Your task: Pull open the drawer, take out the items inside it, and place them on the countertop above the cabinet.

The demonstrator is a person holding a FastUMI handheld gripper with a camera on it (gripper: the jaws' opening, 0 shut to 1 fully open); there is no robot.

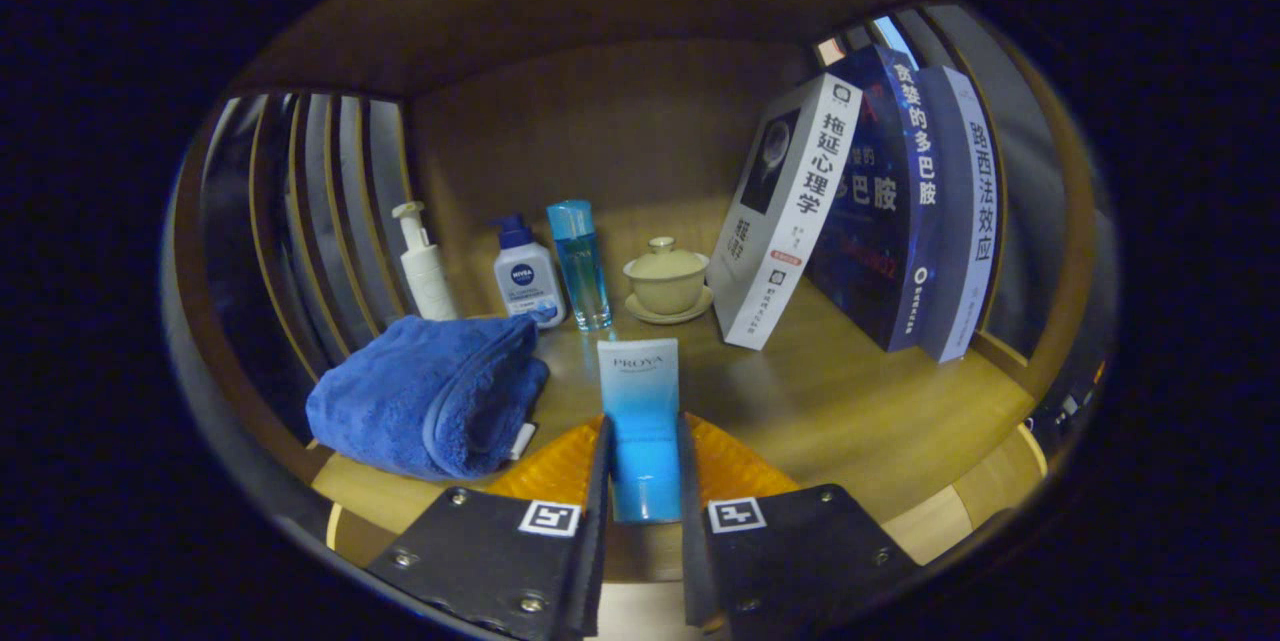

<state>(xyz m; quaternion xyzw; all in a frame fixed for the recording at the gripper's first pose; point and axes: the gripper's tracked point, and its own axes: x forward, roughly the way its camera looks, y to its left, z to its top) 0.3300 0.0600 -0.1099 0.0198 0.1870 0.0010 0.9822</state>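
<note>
The blue tube (640,421) is clamped between both fingers of the gripper (643,466) (upright), over the countertop (850,401); a folded towel (430,396) lies at 9 o'clock.

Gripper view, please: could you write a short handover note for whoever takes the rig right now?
Hand-held gripper: shut on the blue tube, held upright between the fingers.
Countertop: blue towel beside the fingers; beyond them pump bottles, a slim blue bottle, a lidded cup and leaning books.
Done: tube brought above the countertop.
Left: set it down and release. The drawer is out of sight, so check it for more items.
</note>
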